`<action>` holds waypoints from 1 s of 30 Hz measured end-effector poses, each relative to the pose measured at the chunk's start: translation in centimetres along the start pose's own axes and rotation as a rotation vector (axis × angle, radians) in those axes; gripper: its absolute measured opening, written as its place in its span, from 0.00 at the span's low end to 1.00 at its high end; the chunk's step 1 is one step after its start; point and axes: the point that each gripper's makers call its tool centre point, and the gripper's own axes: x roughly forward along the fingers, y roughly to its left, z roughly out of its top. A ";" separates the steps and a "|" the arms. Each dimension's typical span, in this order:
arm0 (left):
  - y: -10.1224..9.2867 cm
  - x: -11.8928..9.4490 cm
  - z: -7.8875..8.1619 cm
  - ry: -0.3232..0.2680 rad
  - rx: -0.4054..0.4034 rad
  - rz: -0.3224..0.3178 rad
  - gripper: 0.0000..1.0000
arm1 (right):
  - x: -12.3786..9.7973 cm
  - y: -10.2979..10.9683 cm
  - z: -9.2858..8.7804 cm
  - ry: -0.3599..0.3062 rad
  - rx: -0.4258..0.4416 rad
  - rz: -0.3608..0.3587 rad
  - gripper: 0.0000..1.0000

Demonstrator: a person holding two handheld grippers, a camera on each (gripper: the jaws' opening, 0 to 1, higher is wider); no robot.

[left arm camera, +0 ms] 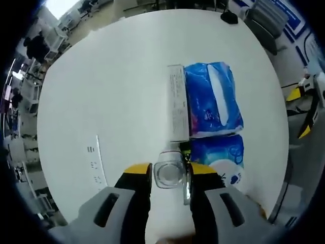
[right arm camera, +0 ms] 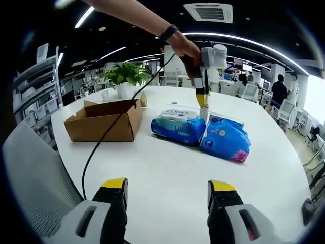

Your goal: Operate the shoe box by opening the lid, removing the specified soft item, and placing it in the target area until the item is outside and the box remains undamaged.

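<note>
Overhead, the left gripper view looks straight down on a round white table point(left arm camera: 101, 91) whose bare top runs wide to the left and toward the upper frame, while its curved edge cuts close along the right side. Right of centre lies a blue tissue pack point(left arm camera: 213, 99), its long axis running top to bottom of the frame, with a narrow white box point(left arm camera: 177, 104) lying parallel against its left side; a second blue pack point(left arm camera: 221, 157) sits just below the first. The left gripper point(left arm camera: 170, 178) has its yellow-tipped jaws pressed onto a small clear object point(left arm camera: 169, 174) at lower centre. A white power strip point(left arm camera: 96, 162) lies at lower left, well apart. In the right gripper view, the right gripper point(right arm camera: 167, 190) stands spread with nothing between its jaws, over a broad bare stretch of table in the lower frame. The open cardboard shoe box point(right arm camera: 104, 122) sits at middle left, flaps up, its long axis left to right. Both blue packs lie outside it at centre right, side by side. A person's hand point(right arm camera: 185, 51) holds the other gripper upright above them, its cable trailing to lower left. A potted plant point(right arm camera: 124, 76) stands behind the box.
</note>
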 end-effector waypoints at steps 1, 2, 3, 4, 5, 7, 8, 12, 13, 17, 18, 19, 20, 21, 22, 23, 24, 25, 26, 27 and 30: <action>0.0 0.0 0.0 -0.001 -0.002 -0.001 0.29 | 0.0 0.0 0.0 0.000 -0.001 -0.001 0.62; 0.0 -0.1 0.0 -0.004 -0.003 -0.002 0.31 | -0.1 0.0 0.1 -0.001 -0.001 -0.002 0.62; 0.1 -0.1 -0.1 -0.004 -0.003 0.001 0.32 | -0.1 0.0 0.1 -0.003 0.000 -0.002 0.62; 0.2 -0.2 -0.1 -0.005 -0.005 0.004 0.32 | -0.1 0.0 0.2 -0.003 0.000 -0.002 0.62; 0.3 -0.2 -0.1 -0.008 -0.006 0.004 0.33 | -0.1 0.0 0.2 -0.003 -0.001 -0.003 0.63; 0.3 -0.4 -0.1 -0.012 -0.010 0.005 0.34 | -0.1 0.0 0.2 -0.004 0.000 -0.002 0.63; 0.4 -0.4 -0.2 -0.013 -0.010 0.007 0.34 | -0.1 0.0 0.2 -0.005 0.000 -0.003 0.63; 0.7 -0.8 -0.4 -0.022 -0.021 0.018 0.36 | -0.2 0.0 0.3 -0.005 -0.001 -0.001 0.63; 0.8 -0.9 -0.5 -0.023 -0.025 0.022 0.37 | -0.2 0.0 0.4 -0.006 -0.001 -0.001 0.63; 1.2 -1.7 -1.0 -0.048 -0.049 0.033 0.38 | -0.2 0.1 0.6 -0.010 -0.001 0.001 0.64; 1.2 -2.0 -1.2 -0.053 -0.058 0.033 0.38 | -0.2 0.1 0.7 -0.010 -0.002 0.002 0.64; 1.3 -2.2 -1.4 -0.057 -0.065 0.035 0.39 | -0.1 0.2 0.8 -0.009 -0.004 0.004 0.64; 1.4 -2.6 -1.5 -0.072 -0.078 0.042 0.40 | -0.1 0.2 0.8 -0.009 -0.004 0.004 0.64; 1.4 -2.8 -1.5 -0.085 -0.088 0.042 0.40 | -0.1 0.2 0.9 -0.012 -0.005 0.005 0.64; 1.4 -3.1 -1.7 -0.094 -0.099 0.040 0.41 | -0.1 0.2 1.0 -0.012 -0.005 0.006 0.64; 1.4 -3.5 -1.8 -0.107 -0.107 0.046 0.42 | -0.1 0.3 1.1 -0.013 -0.004 0.007 0.64; 1.5 -3.8 -2.0 -0.117 -0.116 0.048 0.42 | 0.0 0.3 1.1 -0.014 -0.004 0.008 0.65; 1.5 -4.2 -2.1 -0.136 -0.132 0.050 0.43 | 0.0 0.4 1.2 -0.013 -0.006 0.009 0.65; 1.5 -4.5 -2.3 -0.144 -0.140 0.052 0.43 | 0.0 0.5 1.3 -0.013 -0.007 0.011 0.65; 1.5 -4.8 -2.4 -0.152 -0.147 0.054 0.43 | 0.1 0.5 1.4 -0.014 -0.008 0.013 0.65; 1.5 -5.9 -3.0 -0.192 -0.177 0.066 0.43 | 0.2 0.9 1.9 -0.016 -0.020 0.020 0.65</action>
